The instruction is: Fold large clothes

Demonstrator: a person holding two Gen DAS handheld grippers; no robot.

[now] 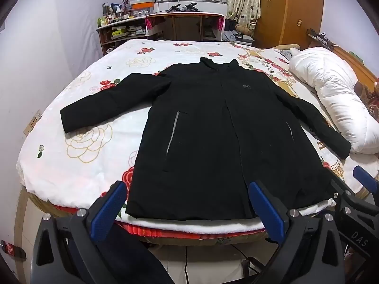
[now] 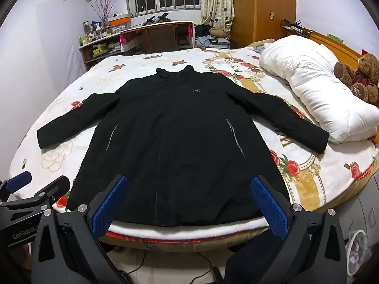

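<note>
A long black jacket (image 1: 208,127) lies flat and face up on the bed, collar far, hem at the near edge, both sleeves spread out to the sides. It also shows in the right wrist view (image 2: 175,142). My left gripper (image 1: 189,208) is open and empty, hovering just before the hem's left half. My right gripper (image 2: 189,206) is open and empty before the hem's middle. The right gripper shows at the right edge of the left wrist view (image 1: 355,189); the left gripper shows at the left edge of the right wrist view (image 2: 30,184).
The bed has a white floral cover (image 1: 78,146). A rolled white duvet (image 2: 315,90) and a teddy bear (image 2: 360,78) lie at the right by the headboard. A cluttered desk (image 1: 165,26) and shelves stand beyond the bed. Cables lie on the floor (image 2: 142,262).
</note>
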